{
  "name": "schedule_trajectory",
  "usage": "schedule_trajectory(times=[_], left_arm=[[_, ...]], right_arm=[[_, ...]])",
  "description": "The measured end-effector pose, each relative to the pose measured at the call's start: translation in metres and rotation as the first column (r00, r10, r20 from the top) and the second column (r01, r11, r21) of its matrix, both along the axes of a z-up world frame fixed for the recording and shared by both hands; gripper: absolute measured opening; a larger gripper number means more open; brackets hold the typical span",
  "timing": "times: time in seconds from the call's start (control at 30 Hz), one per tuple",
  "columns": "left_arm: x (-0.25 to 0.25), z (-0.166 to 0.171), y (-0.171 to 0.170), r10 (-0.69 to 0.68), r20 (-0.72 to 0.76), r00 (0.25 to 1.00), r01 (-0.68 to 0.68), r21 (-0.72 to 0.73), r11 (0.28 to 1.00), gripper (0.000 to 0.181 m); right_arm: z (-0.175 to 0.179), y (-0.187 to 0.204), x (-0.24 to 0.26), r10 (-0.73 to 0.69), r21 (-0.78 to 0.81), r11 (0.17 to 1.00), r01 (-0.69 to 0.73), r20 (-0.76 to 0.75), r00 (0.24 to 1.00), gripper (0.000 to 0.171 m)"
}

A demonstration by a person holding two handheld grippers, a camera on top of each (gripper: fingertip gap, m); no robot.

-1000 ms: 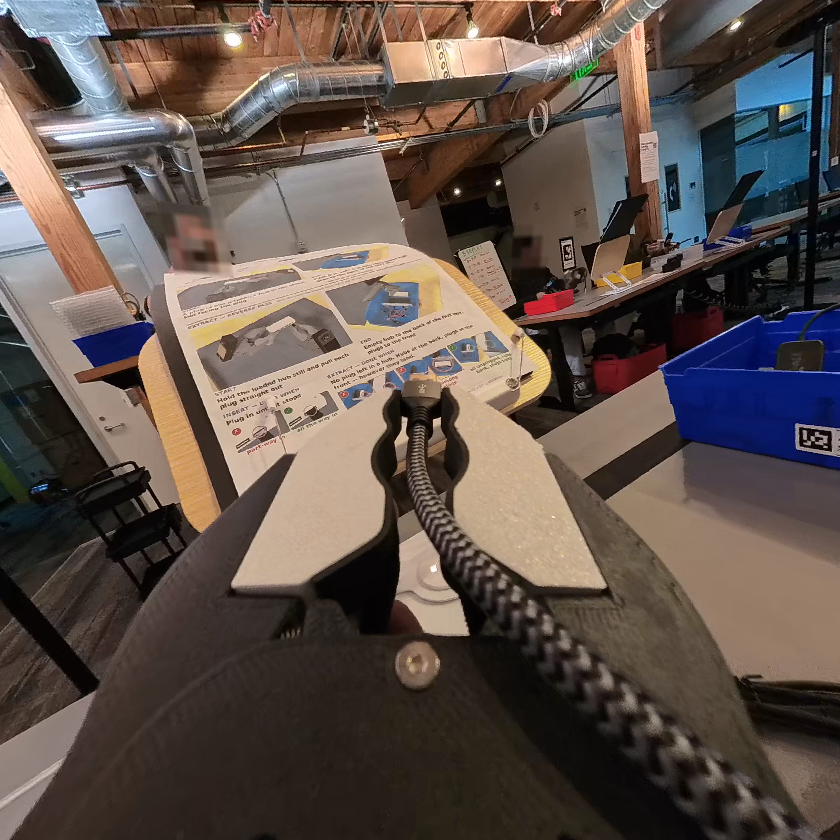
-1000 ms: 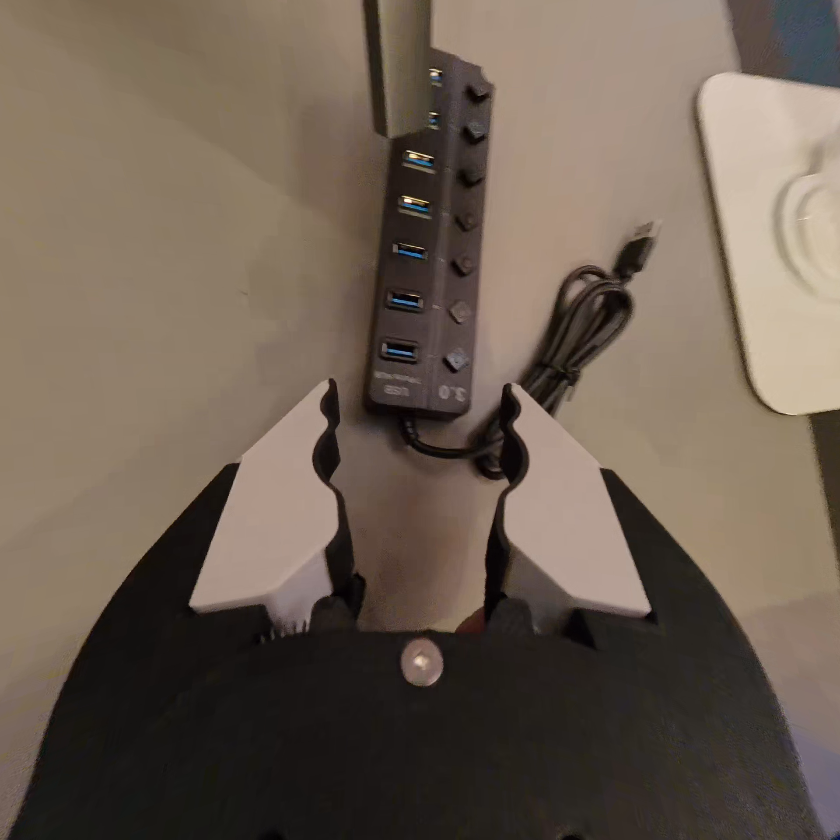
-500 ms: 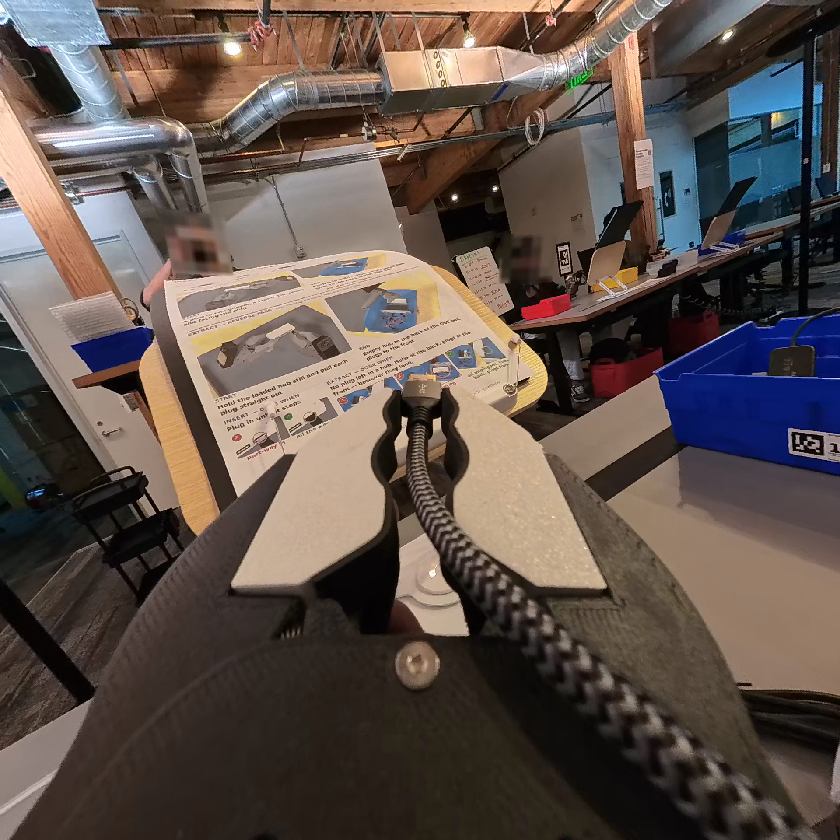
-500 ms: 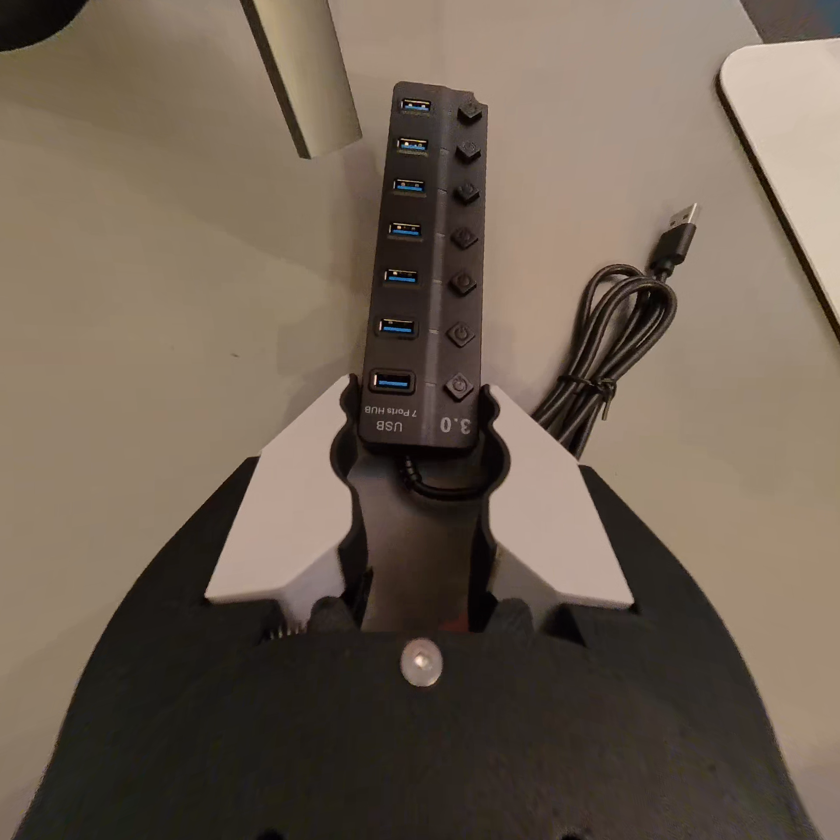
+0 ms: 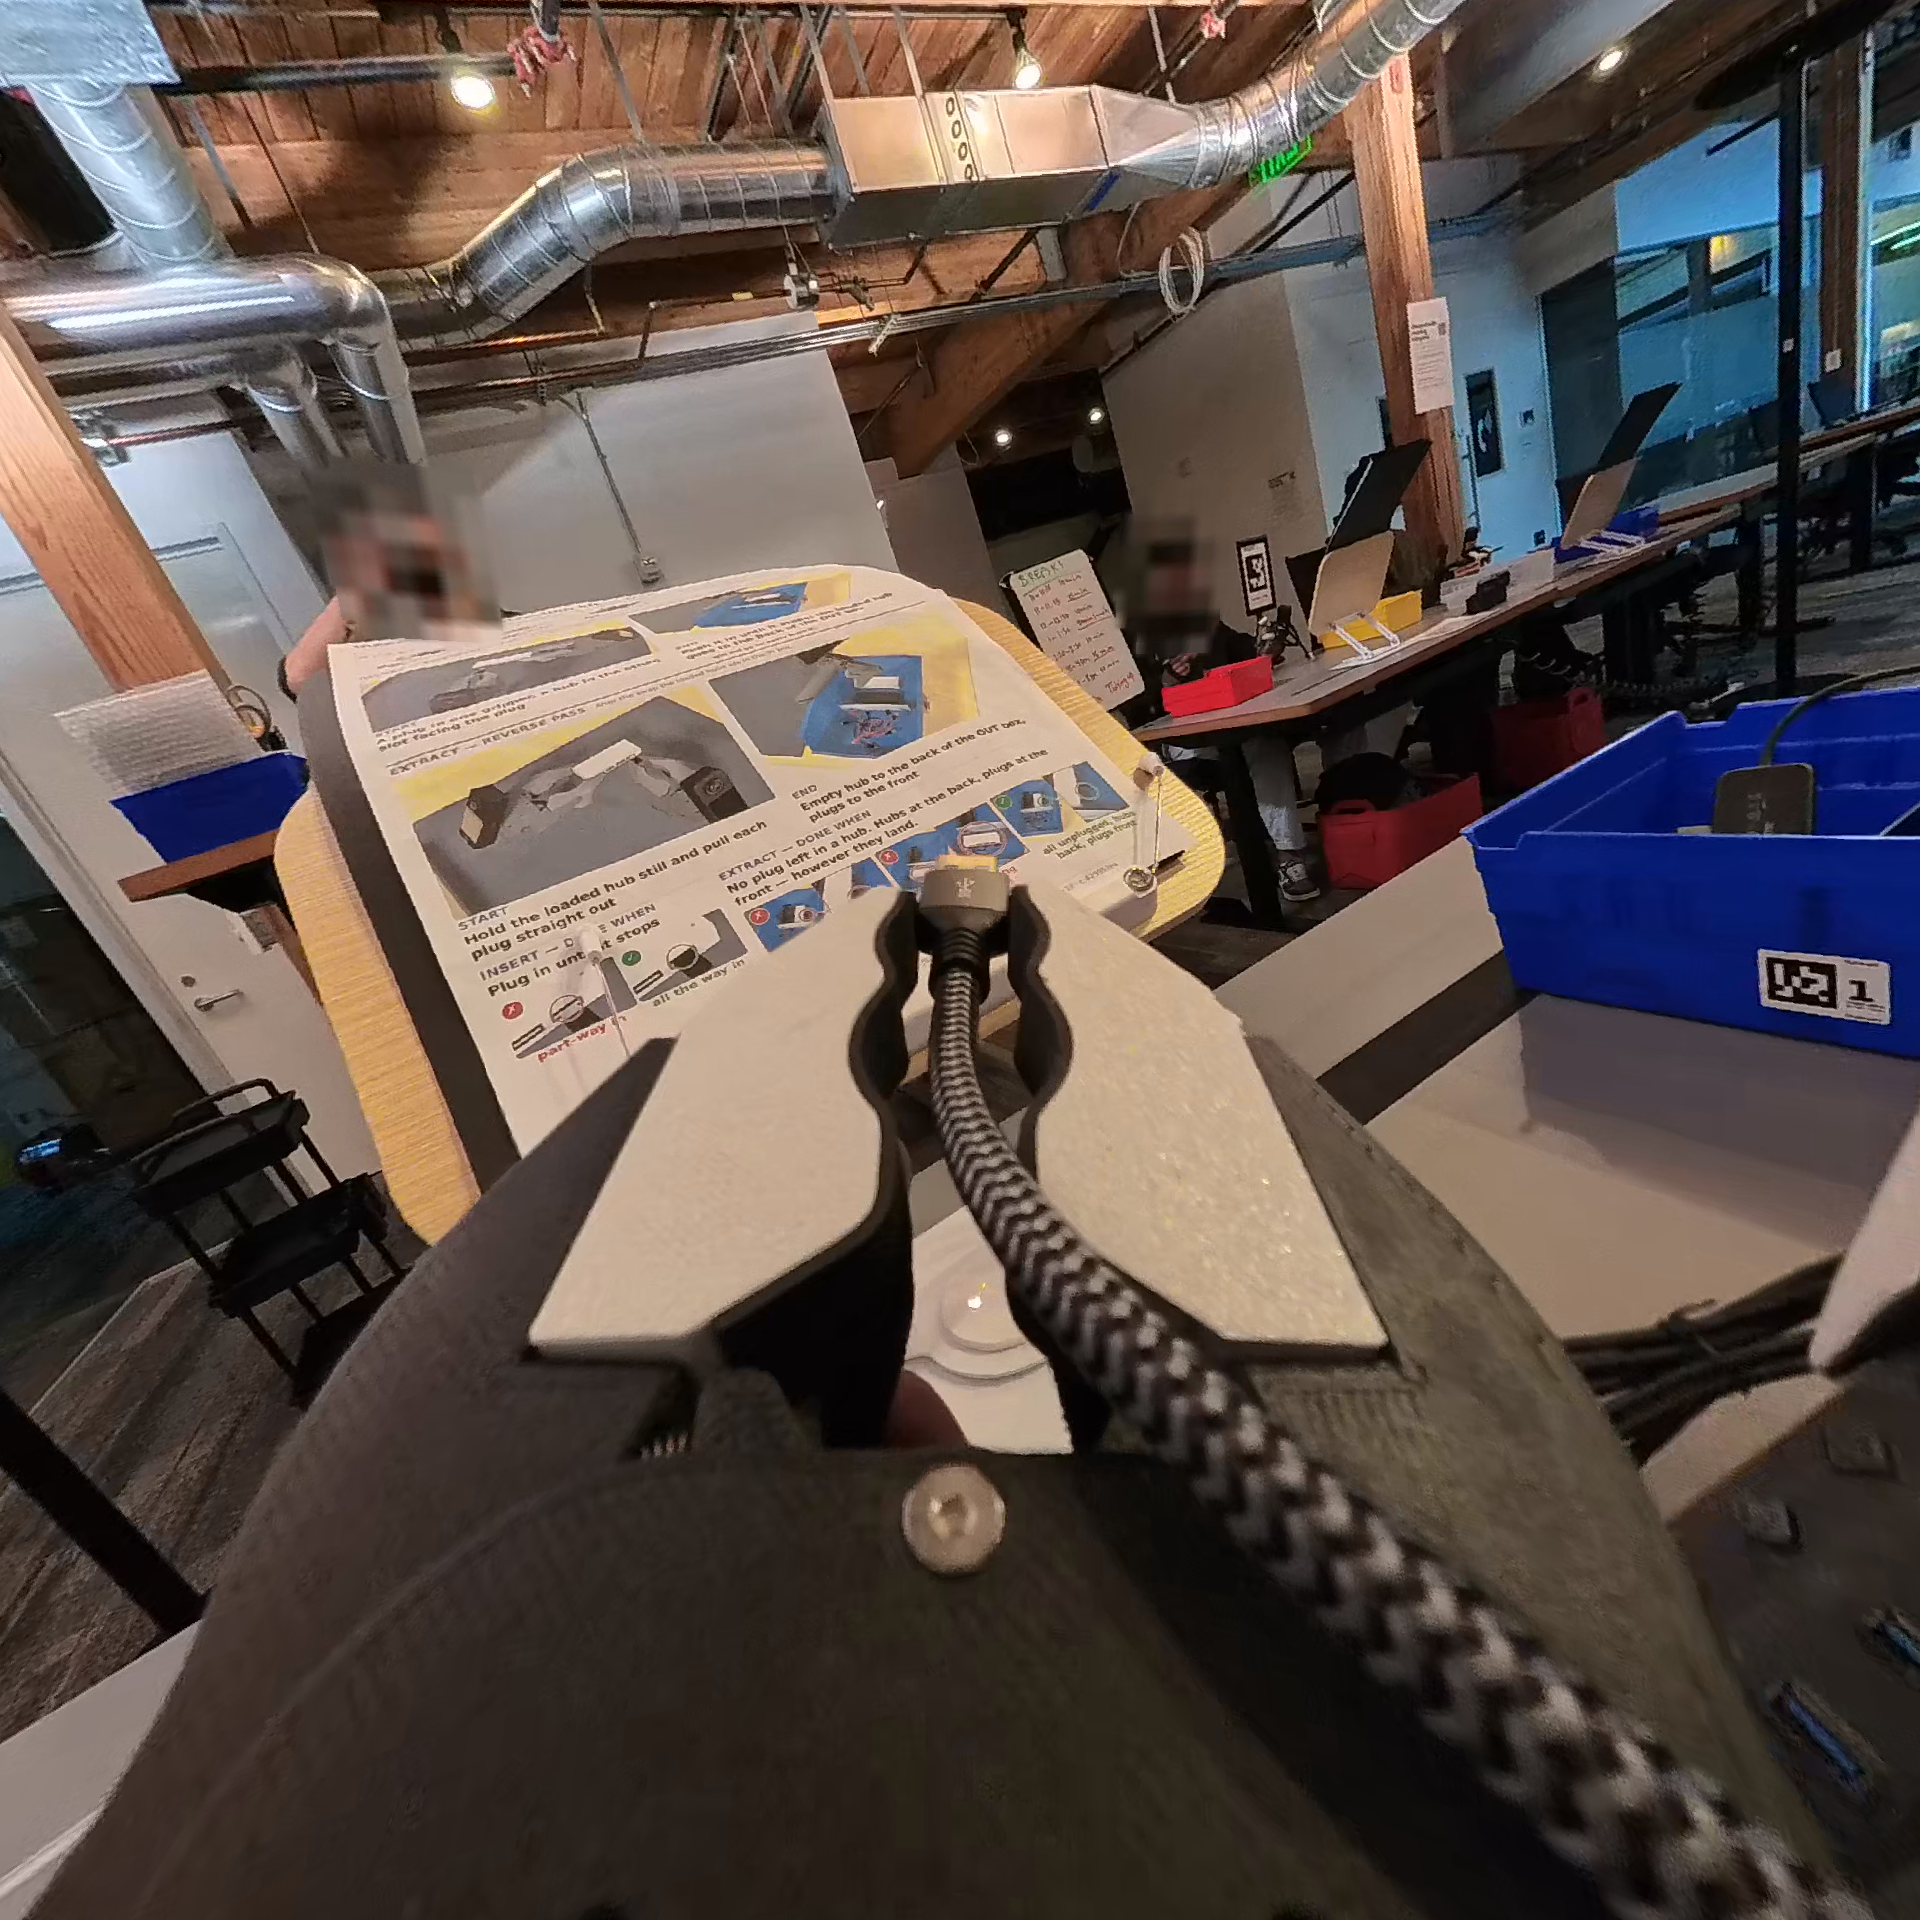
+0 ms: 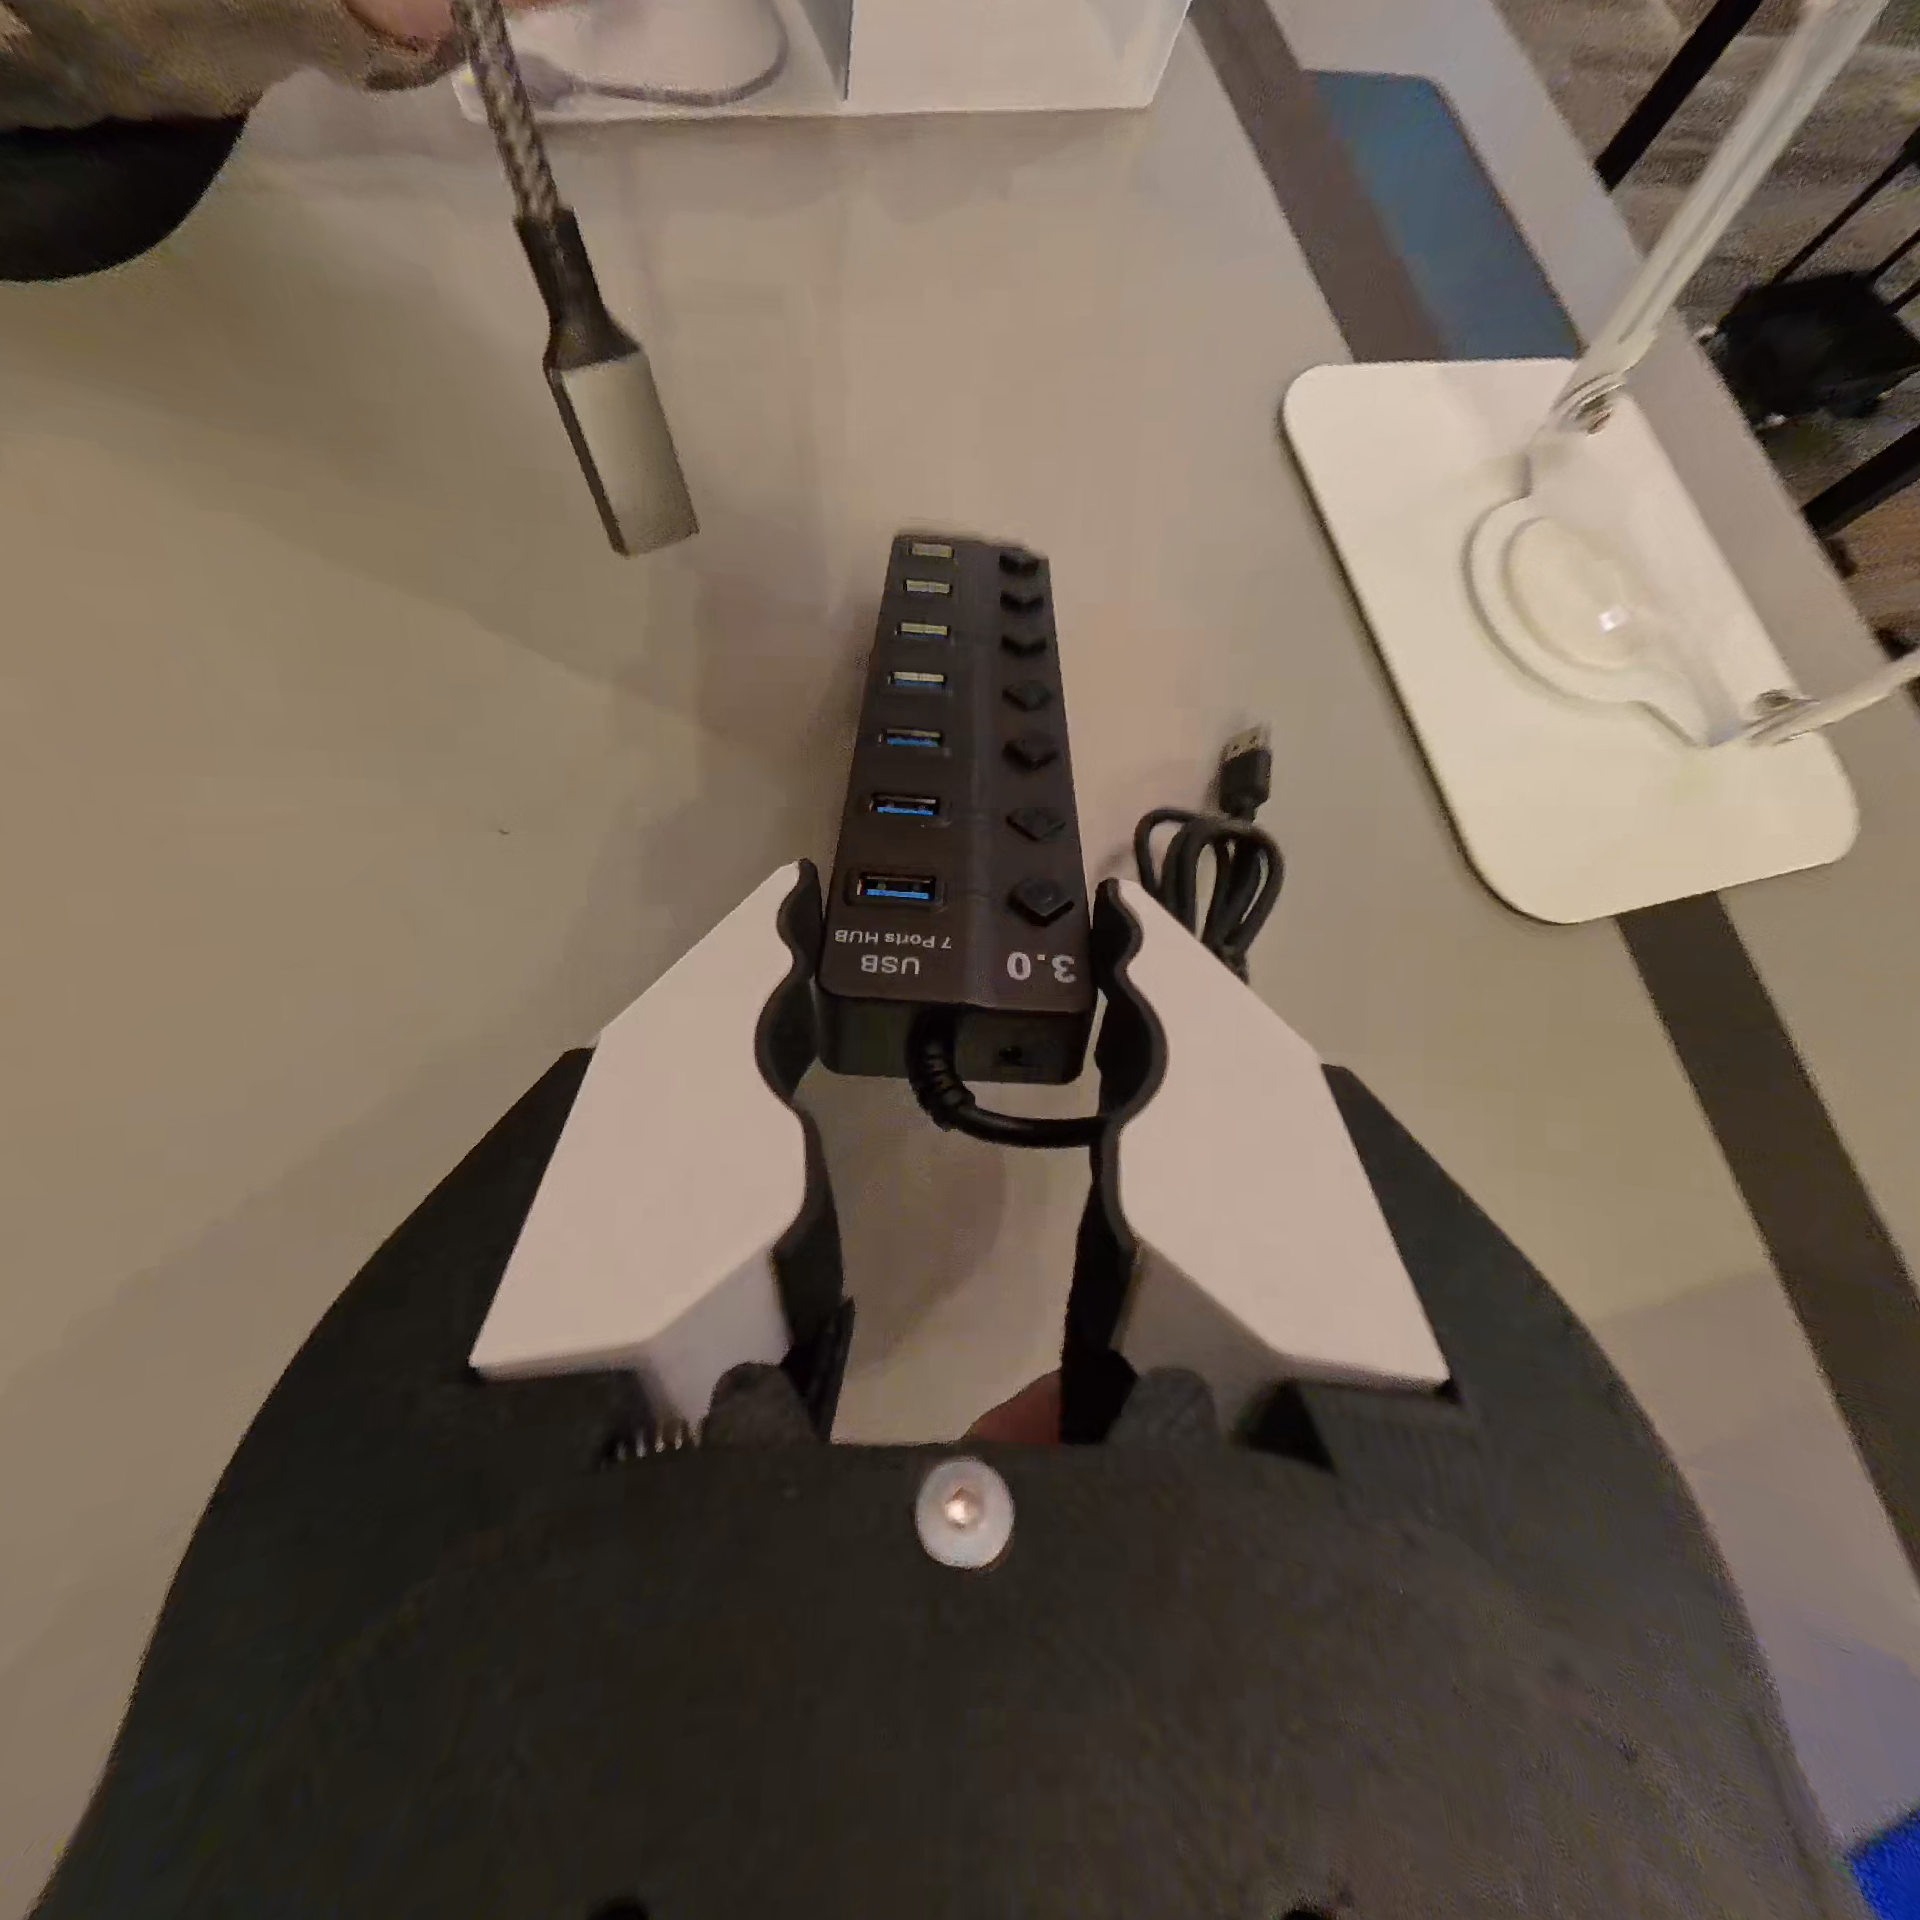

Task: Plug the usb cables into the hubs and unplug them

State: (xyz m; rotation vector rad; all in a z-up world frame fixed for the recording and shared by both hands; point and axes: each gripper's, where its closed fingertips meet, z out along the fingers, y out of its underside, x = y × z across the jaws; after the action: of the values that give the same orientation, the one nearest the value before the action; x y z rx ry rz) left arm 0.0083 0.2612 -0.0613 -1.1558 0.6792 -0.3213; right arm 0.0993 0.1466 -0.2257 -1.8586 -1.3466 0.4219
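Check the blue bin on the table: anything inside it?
A dark flat device with a thin black cord leans above the rim of the blue bin, and a divider shows. The near wall hides the floor and anything lower.

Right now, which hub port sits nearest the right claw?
The end port of the black hub, beside the printed end, between the right claw's fingertips. The other six ports run away from it.

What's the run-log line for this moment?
left tongs: shut on braided USB cable | right tongs: gripping black USB hub end | ports: all empty | plug: in the air, uninserted
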Motion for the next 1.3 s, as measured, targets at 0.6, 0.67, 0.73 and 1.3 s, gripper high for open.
schedule_trajectory(times=[0.6, 0.67, 0.73, 1.3], left_arm=[[0.046, -0.047, -0.020, -0.224, -0.189, 0.956, 0.203, -0.125, 0.971, 0.017], [0.051, -0.047, -0.028, -0.281, -0.184, 0.942, 0.259, -0.137, 0.956, 0.017], [0.056, -0.048, -0.036, -0.339, -0.188, 0.922, 0.314, -0.148, 0.938, 0.017], [0.077, -0.074, -0.073, -0.552, -0.276, 0.787, 0.496, -0.247, 0.832, 0.017]], right_arm=[[0.042, -0.012, 0.031, 0.112, -0.058, 0.993, -0.100, 0.253, 0.961, 0.050], [0.046, -0.012, 0.035, 0.138, -0.072, 0.990, -0.122, 0.277, 0.951, 0.050], [0.049, -0.014, 0.039, 0.169, -0.089, 0.985, -0.149, 0.305, 0.937, 0.050], [0.072, -0.016, 0.066, 0.362, -0.282, 0.932, -0.228, 0.707, 0.608, 0.051]])
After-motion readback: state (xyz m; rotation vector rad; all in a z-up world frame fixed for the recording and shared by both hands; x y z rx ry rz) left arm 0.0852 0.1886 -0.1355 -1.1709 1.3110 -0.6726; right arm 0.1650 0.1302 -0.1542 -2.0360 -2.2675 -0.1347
